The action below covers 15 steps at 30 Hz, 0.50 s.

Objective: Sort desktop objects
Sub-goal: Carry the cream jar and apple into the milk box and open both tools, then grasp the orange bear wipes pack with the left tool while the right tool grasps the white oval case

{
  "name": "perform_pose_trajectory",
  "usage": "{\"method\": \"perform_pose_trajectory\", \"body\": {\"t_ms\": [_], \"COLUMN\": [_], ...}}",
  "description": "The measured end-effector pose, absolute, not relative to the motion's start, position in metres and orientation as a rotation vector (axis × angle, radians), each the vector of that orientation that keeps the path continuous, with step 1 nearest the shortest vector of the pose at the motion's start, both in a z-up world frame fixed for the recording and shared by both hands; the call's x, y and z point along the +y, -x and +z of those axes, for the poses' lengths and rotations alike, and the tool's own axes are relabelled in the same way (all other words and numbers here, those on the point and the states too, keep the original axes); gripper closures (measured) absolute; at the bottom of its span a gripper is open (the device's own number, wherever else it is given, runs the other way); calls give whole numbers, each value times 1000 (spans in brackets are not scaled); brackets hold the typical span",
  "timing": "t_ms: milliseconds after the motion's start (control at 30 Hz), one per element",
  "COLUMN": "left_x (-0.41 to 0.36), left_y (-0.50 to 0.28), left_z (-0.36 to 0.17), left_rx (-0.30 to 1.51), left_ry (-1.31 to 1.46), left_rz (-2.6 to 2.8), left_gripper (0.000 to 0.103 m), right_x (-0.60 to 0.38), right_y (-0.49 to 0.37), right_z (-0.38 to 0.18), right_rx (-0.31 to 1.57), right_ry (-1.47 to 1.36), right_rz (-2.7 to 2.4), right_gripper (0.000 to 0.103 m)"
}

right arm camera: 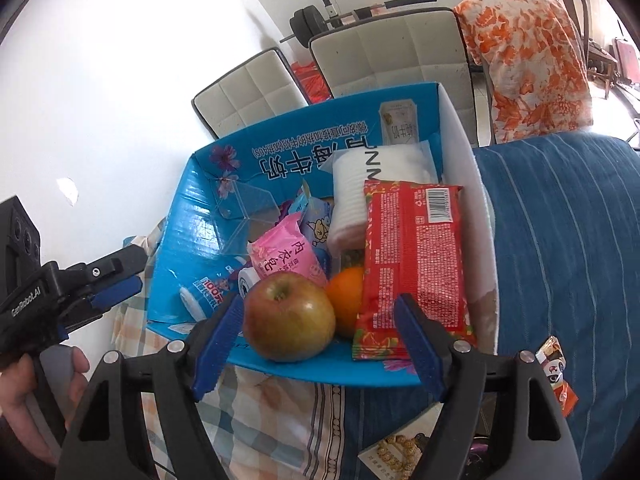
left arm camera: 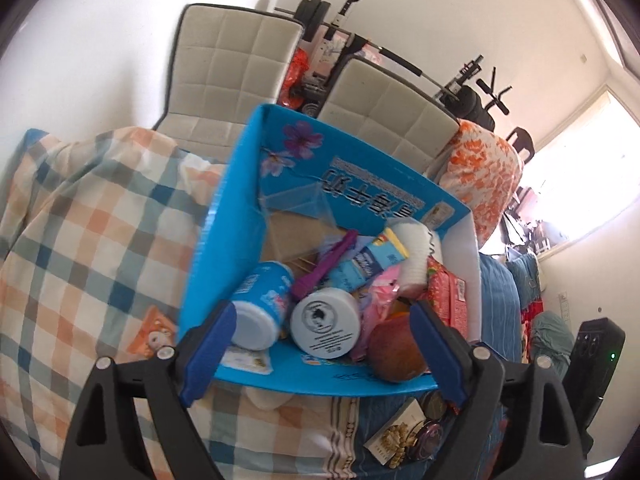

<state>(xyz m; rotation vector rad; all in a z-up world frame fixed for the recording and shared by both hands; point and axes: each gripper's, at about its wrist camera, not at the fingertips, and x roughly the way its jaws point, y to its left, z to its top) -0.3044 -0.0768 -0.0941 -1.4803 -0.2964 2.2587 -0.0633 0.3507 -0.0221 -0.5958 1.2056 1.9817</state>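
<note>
A blue cardboard box point(left arm camera: 224, 216) point(right arm camera: 192, 232) sits on the cloth-covered surface, full of sorted items. In the right wrist view it holds an apple point(right arm camera: 289, 317), an orange point(right arm camera: 347, 300), a red snack packet point(right arm camera: 416, 264), a pink packet point(right arm camera: 286, 258) and a white pad pack point(right arm camera: 360, 200). In the left wrist view a white-lidded jar point(left arm camera: 324, 324), a blue-and-white bottle point(left arm camera: 262, 304) and a purple clip point(left arm camera: 324, 264) show. My left gripper point(left arm camera: 320, 356) is open and empty at the box's near rim; it also shows in the right wrist view point(right arm camera: 116, 288). My right gripper point(right arm camera: 316, 348) is open and empty, just before the apple.
A plaid cloth point(left arm camera: 80, 240) lies left of the box and a blue striped cloth point(right arm camera: 560, 240) right. A small card box point(left arm camera: 400, 436) and a round tin point(left arm camera: 428, 436) lie below the box. An orange sachet point(right arm camera: 556, 376) lies at right. Two padded chairs point(left arm camera: 236, 68) stand behind.
</note>
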Motion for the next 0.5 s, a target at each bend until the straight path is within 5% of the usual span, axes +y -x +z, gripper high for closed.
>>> {"method": "perform_pose_trajectory", "body": {"t_ms": [233, 500], "left_x": [-188, -220], "left_y": [310, 305], "left_z": [-152, -239], "left_rx": [-526, -817], "left_ry": [1736, 1969], "left_rz": [2375, 2262], "left_gripper": [7, 7], "right_x": [301, 258], "right_y": [27, 70], "right_z": [-15, -28], "right_rx": [1038, 836], "right_ry": [546, 778], "right_rz": [1929, 2059], "right_gripper": [21, 21]}}
